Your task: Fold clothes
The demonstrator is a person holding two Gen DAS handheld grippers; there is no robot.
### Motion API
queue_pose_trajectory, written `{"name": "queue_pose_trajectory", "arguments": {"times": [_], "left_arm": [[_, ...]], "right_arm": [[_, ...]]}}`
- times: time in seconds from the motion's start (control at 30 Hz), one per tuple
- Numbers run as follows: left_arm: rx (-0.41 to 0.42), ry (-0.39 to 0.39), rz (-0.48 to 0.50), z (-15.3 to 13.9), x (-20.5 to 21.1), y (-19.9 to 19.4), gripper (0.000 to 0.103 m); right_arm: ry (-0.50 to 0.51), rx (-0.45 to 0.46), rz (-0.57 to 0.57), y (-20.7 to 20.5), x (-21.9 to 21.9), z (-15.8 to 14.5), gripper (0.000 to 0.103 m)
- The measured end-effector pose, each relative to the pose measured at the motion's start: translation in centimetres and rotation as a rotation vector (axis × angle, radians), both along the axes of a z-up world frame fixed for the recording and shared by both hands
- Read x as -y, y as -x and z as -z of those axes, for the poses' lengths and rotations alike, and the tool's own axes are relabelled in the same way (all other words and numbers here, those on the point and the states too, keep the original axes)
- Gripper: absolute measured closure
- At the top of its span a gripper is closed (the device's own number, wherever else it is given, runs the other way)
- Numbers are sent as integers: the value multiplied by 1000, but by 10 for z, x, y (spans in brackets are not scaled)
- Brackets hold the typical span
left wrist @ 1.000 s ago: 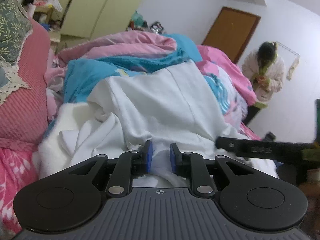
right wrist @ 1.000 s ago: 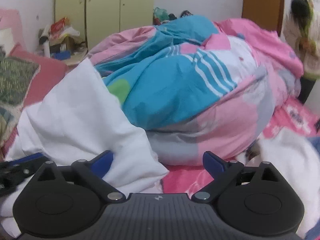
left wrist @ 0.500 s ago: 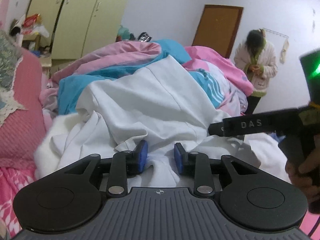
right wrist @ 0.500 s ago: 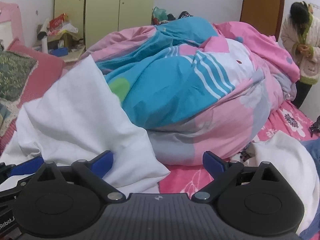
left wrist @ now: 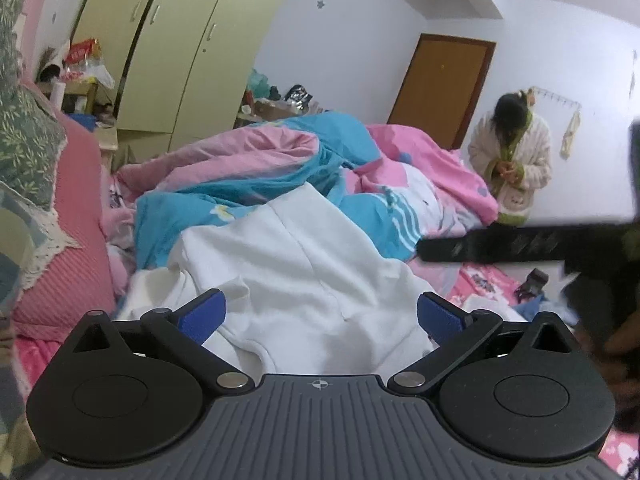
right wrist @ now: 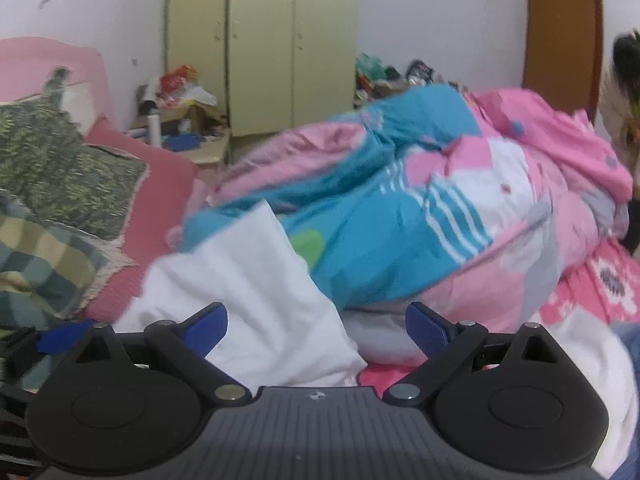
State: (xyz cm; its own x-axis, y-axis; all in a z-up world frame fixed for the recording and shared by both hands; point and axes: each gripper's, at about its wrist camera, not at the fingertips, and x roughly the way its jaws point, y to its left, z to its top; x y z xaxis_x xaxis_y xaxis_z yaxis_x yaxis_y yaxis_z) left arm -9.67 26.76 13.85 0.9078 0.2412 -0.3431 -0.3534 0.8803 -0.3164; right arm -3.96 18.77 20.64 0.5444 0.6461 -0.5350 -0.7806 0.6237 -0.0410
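A white garment lies crumpled on the bed, leaning against a pink and blue duvet. My left gripper hangs just above the garment's near edge; its jaws are opening wide and the blue pads do not touch the cloth. In the right wrist view the same white garment lies at lower left, before the duvet. My right gripper is open above the cloth, holding nothing. The right gripper's black body crosses the right side of the left wrist view. A blue fingertip of the left gripper shows at far left.
A red pillow and a leaf-patterned cushion lie at the left. A person in a cream robe stands by the brown door. Pale green wardrobes and a cluttered bedside table stand behind. More white cloth lies at right.
My left gripper's jaws have spread from nearly shut on the white cloth to wide open, letting the cloth go. Both grippers have risen, so more of the room shows.
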Motion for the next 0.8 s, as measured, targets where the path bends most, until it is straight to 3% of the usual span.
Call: {"name": "queue_pose_trajectory", "arguments": {"times": [0.1, 0.17, 0.33, 0.5, 0.8], "left_arm": [[-42, -45, -66, 0, 10, 2, 0], [-87, -32, -87, 1, 12, 1, 0], [-161, 94, -108, 4, 10, 6, 0], [-113, 9, -104, -3, 27, 22, 0], [-60, -7, -87, -15, 43, 32, 0]], "right_arm": [[4, 32, -14, 14, 7, -17, 5], [13, 47, 2, 23, 10, -25, 5], [12, 121, 65, 50, 20, -34, 5], [-21, -4, 36, 54, 29, -34, 5], [5, -17, 45, 76, 41, -35, 5]]}}
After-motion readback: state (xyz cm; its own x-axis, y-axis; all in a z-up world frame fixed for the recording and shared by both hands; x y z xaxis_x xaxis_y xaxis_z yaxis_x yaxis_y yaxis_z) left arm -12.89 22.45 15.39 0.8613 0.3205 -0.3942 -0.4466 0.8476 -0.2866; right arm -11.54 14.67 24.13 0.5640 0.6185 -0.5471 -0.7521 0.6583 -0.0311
